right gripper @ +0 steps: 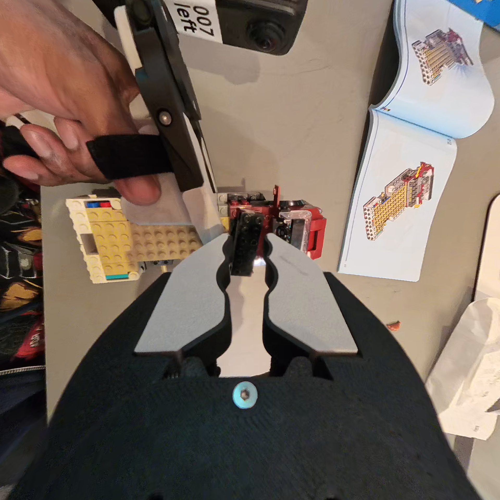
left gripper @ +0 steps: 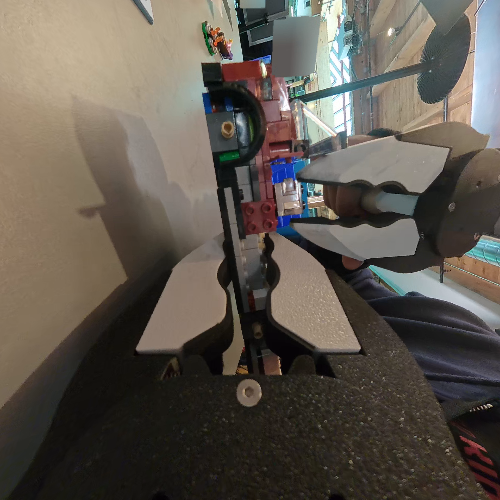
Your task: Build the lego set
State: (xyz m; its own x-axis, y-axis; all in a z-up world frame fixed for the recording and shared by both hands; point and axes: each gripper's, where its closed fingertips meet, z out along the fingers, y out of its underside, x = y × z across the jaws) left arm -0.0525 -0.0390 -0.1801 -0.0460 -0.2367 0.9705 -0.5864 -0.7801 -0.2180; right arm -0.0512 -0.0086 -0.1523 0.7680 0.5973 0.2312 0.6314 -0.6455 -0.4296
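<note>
My left gripper (left gripper: 244, 239) is shut on the grey and black base of a brick truck model (left gripper: 259, 217) and holds it on edge against the grey table (left gripper: 94, 81). In the right wrist view the model shows a dark red cab (right gripper: 316, 224) and a tan studded bed (right gripper: 151, 238), with the left gripper's finger (right gripper: 201, 213) between them. A black studded plate (right gripper: 246, 243) sits on the cab between my right gripper's (right gripper: 246, 238) pads. There is a gap on the plate's right side, so the right gripper is open. It also shows in the left wrist view (left gripper: 295, 198), tips apart.
An open instruction booklet (right gripper: 400, 189) lies right of the model. Crumpled white paper (right gripper: 473, 365) and a small orange piece (right gripper: 393, 326) lie further right. A small brick build on a green base (left gripper: 216, 38) stands far off. A person's hand (right gripper: 67, 108) grips the left tool. Spacing between my two grippers at the tips: around 4 cm.
</note>
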